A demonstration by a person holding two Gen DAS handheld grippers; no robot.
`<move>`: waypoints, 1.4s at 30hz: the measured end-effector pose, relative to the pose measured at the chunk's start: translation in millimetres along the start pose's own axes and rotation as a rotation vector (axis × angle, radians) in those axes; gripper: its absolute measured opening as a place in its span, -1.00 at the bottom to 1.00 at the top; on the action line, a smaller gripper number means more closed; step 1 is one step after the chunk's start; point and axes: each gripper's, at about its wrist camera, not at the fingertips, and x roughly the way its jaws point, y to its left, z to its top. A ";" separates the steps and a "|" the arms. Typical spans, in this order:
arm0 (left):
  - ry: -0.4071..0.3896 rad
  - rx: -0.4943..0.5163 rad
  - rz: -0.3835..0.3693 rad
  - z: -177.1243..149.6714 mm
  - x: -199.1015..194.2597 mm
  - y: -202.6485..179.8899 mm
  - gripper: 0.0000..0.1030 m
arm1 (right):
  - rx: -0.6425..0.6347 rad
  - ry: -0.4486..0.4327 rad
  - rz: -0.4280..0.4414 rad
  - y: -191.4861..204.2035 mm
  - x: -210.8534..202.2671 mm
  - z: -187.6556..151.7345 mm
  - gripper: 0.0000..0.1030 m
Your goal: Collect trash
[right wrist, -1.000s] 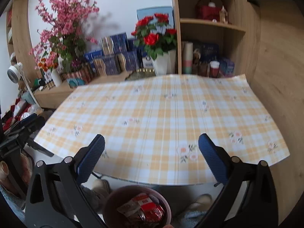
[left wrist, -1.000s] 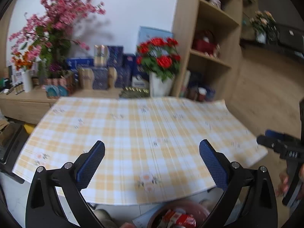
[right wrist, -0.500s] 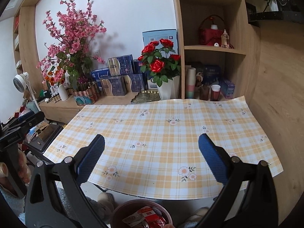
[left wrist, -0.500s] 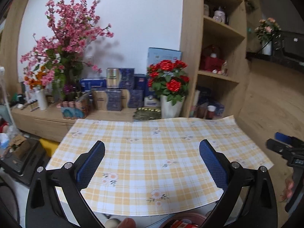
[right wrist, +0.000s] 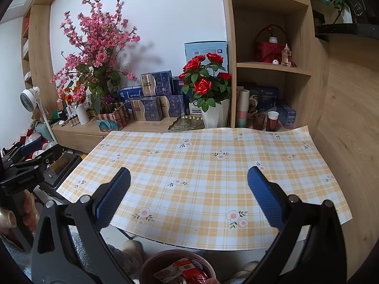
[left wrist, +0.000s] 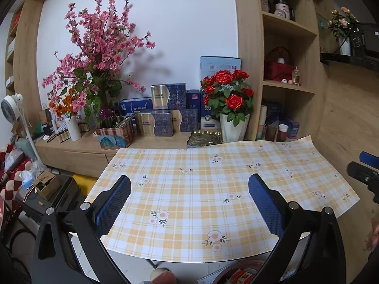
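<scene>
My left gripper (left wrist: 189, 184) is open and empty, held above the near edge of a table with a yellow checked cloth (left wrist: 213, 179). My right gripper (right wrist: 189, 177) is also open and empty over the same cloth (right wrist: 201, 165). A brown round bin (right wrist: 151, 264) sits below the table's near edge, holding red wrappers and a red can (right wrist: 189, 272). Only the rim of that bin (left wrist: 227, 272) shows in the left wrist view. The right gripper's tip (left wrist: 364, 168) appears at the right edge there, and the left gripper (right wrist: 26, 163) shows at the left of the right wrist view.
A wooden sideboard (left wrist: 78, 151) behind the table carries a pink blossom arrangement (left wrist: 94, 66), blue gift boxes (left wrist: 165, 111) and a vase of red roses (left wrist: 227, 104). Shelving (right wrist: 270, 68) stands at the right. A fan (left wrist: 9, 106) and clutter lie at the left. A slippered foot (right wrist: 130, 246) is beside the bin.
Both grippers have drawn back and risen from the table, so more wall and shelving show. Both stayed open and empty. The bin has slid lower in both views.
</scene>
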 end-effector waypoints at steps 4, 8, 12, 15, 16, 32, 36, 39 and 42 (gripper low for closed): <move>0.002 -0.006 -0.035 -1.0 -5.7 1.0 0.89 | -0.001 0.005 0.005 1.6 0.4 0.3 0.89; 0.006 -0.002 -0.059 -1.9 -9.1 1.3 0.89 | 0.004 0.005 0.008 3.2 -0.2 -0.2 0.89; 0.007 -0.004 -0.062 -2.2 -10.5 2.1 0.89 | 0.004 0.005 0.007 3.9 -0.7 0.2 0.89; 0.010 -0.007 -0.061 -1.7 -10.7 3.0 0.89 | 0.005 0.005 0.006 3.7 -0.7 0.3 0.89; 0.011 -0.008 -0.059 -1.4 -10.8 3.2 0.89 | 0.005 0.004 0.004 3.7 -0.8 0.3 0.89; 0.024 0.004 -0.035 -4.6 -8.5 4.5 0.89 | -0.001 0.013 -0.018 2.8 0.7 -2.6 0.89; 0.019 0.012 -0.033 -3.8 -8.9 5.5 0.89 | -0.002 0.012 -0.020 2.2 0.9 -3.1 0.89; 0.027 0.016 -0.028 -3.2 -7.5 5.8 0.89 | -0.002 0.011 -0.023 1.9 1.1 -3.3 0.89; 0.029 0.022 -0.025 -2.8 -7.1 6.4 0.89 | -0.007 0.007 -0.029 1.0 0.4 -3.0 0.89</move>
